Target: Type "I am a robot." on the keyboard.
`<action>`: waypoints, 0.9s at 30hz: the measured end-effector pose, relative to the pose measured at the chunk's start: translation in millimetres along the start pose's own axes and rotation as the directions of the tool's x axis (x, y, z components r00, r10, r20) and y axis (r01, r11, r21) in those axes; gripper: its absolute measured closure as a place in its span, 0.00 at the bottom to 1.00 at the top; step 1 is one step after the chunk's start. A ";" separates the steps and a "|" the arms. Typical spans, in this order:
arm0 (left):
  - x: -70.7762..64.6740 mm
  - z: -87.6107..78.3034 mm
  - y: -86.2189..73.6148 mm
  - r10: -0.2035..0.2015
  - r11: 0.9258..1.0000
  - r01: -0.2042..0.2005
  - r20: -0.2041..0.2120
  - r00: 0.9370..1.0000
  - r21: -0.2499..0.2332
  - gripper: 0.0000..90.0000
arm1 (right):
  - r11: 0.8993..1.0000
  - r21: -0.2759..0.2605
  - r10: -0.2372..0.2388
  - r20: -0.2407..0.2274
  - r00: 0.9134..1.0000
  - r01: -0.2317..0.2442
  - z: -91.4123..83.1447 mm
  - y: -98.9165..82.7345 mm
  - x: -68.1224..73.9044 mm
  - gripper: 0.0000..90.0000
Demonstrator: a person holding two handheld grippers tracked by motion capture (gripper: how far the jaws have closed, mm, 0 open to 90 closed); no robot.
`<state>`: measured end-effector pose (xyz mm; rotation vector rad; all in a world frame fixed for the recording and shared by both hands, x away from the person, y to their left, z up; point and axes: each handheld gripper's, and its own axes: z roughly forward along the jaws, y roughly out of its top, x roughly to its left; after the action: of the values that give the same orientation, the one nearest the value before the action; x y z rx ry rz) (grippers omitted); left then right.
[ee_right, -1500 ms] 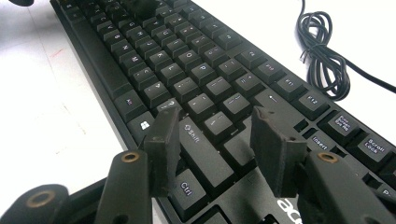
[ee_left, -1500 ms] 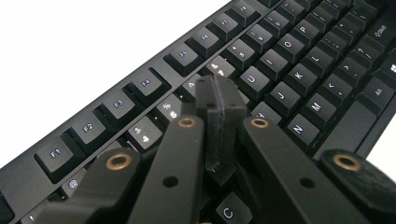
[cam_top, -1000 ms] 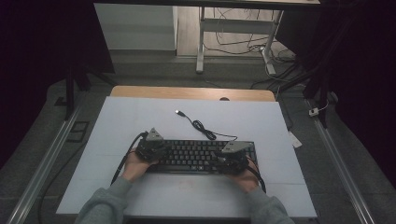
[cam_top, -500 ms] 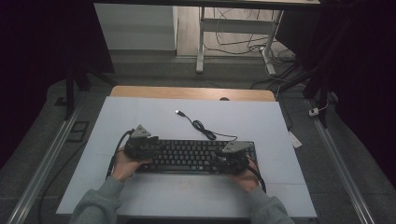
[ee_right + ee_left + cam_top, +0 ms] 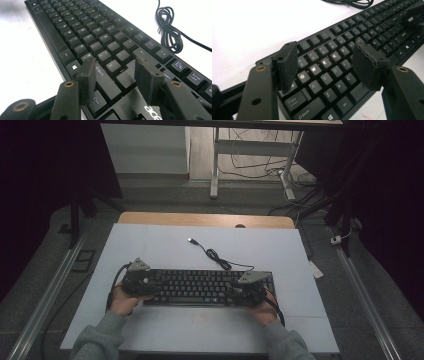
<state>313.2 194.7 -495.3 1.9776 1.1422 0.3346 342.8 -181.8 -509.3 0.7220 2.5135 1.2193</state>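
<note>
**Both grippers at the ends of the keyboard**

Nearest us in the high view, grey sleeves (image 5: 100, 342) come up from six o'clock. Just ahead, the left gripper (image 5: 136, 282) sits at the nine o'clock end of the black keyboard (image 5: 200, 286). Its jaws have just been opening; in the left gripper view they stand well apart over the Q-W-E-A-S-D keys, with nothing pinched between the pads (image 5: 287, 66). The right gripper (image 5: 248, 290) sits towards the three o'clock end. In the right gripper view its pads (image 5: 87, 78) stand apart above the right Shift and Ctrl keys, and we cannot tell whether they touch the keycaps.

The keyboard lies flat across the near half of the white table (image 5: 150, 240), long side running nine to three. Beyond it, towards twelve o'clock, its black cable (image 5: 216, 256) loops once and ends in a USB plug (image 5: 191, 240) lying loose on the table.
</note>
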 end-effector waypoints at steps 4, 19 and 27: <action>0.7 -2.9 -4.2 -0.001 1.000 0.001 -0.003 1.000 0.008 0.40 | 1.000 -0.004 0.002 0.000 1.000 -0.002 -0.1 -0.1 -0.3 0.58; 2.6 -2.2 -8.2 0.001 1.000 0.000 -0.012 1.000 0.027 0.38 | 0.999 -0.035 0.002 -0.014 1.000 -0.002 1.6 11.7 0.9 0.60; 2.0 -0.5 -8.9 0.010 0.999 -0.010 -0.006 1.000 0.041 0.38 | 0.999 -0.031 0.004 -0.045 0.999 -0.006 12.0 24.6 4.1 0.78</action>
<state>308.6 198.9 -502.0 2.0197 1.1516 0.3253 352.4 -158.7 -497.4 0.7014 2.5238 1.2874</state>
